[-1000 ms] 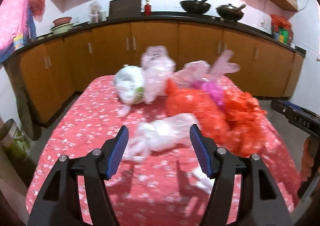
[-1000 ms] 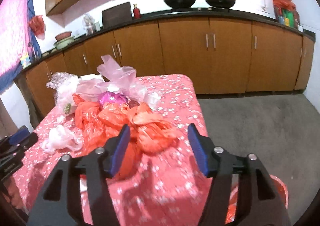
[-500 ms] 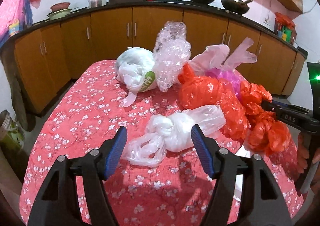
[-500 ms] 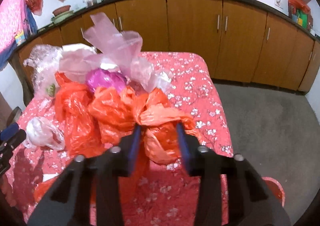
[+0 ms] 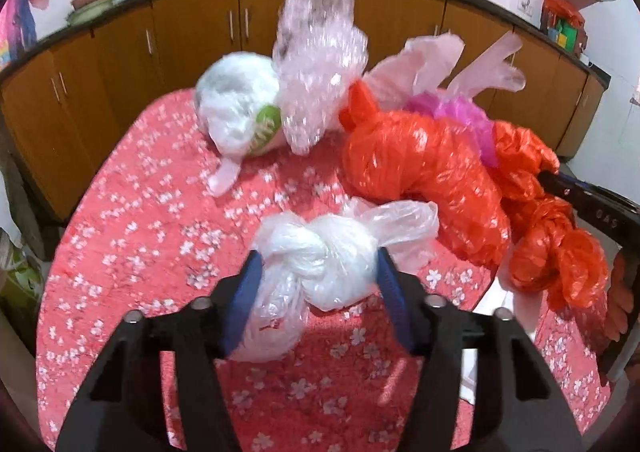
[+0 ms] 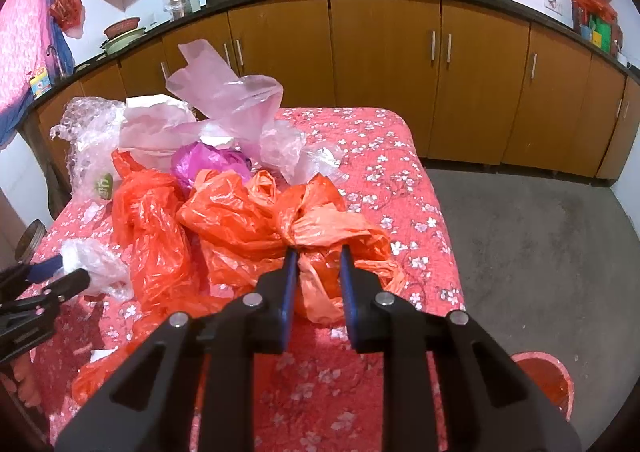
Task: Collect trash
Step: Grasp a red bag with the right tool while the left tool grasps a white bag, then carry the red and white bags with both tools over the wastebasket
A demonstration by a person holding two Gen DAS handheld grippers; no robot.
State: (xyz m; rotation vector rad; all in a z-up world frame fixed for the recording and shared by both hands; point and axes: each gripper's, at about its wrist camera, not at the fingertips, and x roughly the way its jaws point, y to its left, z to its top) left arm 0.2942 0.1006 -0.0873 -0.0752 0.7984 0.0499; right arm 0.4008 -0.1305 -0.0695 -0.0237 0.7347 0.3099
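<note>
— While my grippers work, what lies under them?

— A table with a red cloth printed in white blossoms [image 5: 152, 236], wooden kitchen cabinets [image 6: 384, 67] behind, grey floor [image 6: 532, 236] beside.

— And the trash?

— Crinkly, glossy bags heaped on the cloth. My left gripper [image 5: 318, 280] has just been closing; its blue pads press a knotted white plastic bag [image 5: 320, 264]. My right gripper [image 6: 318, 276], narrowed, pinches a crumpled orange plastic bag [image 6: 320, 252] at the near edge.

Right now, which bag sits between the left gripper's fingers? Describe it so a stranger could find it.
On the red floral tablecloth, nearest the camera, lies a small knotted white plastic bag, pinched by the left gripper. Unlike the orange bags beside it, it is translucent white and alone.
</note>
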